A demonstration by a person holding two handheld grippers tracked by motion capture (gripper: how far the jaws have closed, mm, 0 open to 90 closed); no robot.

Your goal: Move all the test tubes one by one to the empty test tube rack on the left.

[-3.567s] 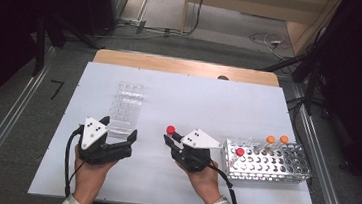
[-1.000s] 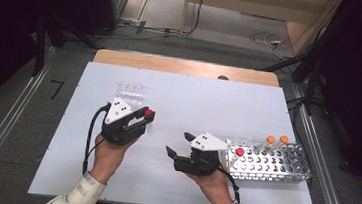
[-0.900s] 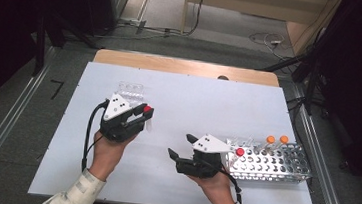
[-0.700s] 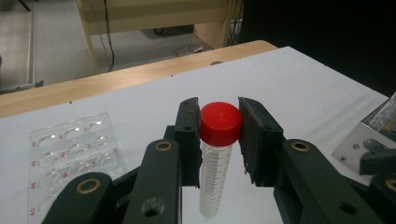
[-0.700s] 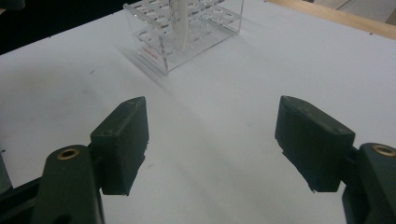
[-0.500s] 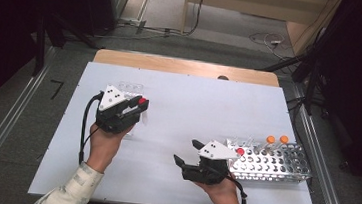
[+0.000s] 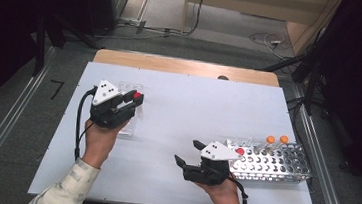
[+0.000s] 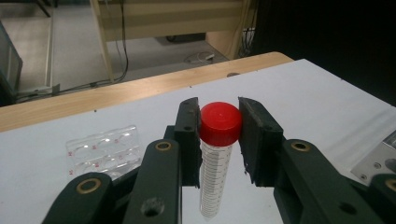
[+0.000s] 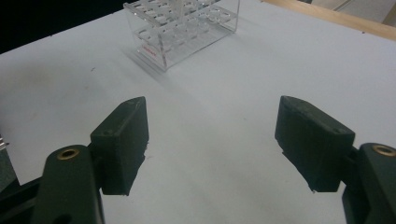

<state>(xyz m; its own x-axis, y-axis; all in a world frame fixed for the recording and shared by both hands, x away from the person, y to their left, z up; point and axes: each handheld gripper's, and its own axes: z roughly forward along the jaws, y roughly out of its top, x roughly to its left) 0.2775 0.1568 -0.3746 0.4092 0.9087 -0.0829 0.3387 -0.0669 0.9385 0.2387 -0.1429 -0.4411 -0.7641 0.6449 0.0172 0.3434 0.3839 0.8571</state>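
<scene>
L gripper is clamped on one clear graduated plastic tube with red screw cap, held above the clear acrylic rack. R gripper stands wide apart, empty. Risk: grip sits at cap only, so tube may swing and miss a hole. Metal rack: two orange-capped tubes, one red.

Matt white counter with a bare wood strip at its far edge; clear glossy plastic rack; perforated shiny metal rack; transparent plastic tube with smooth red plastic cap; matt black plastic tongs
</scene>
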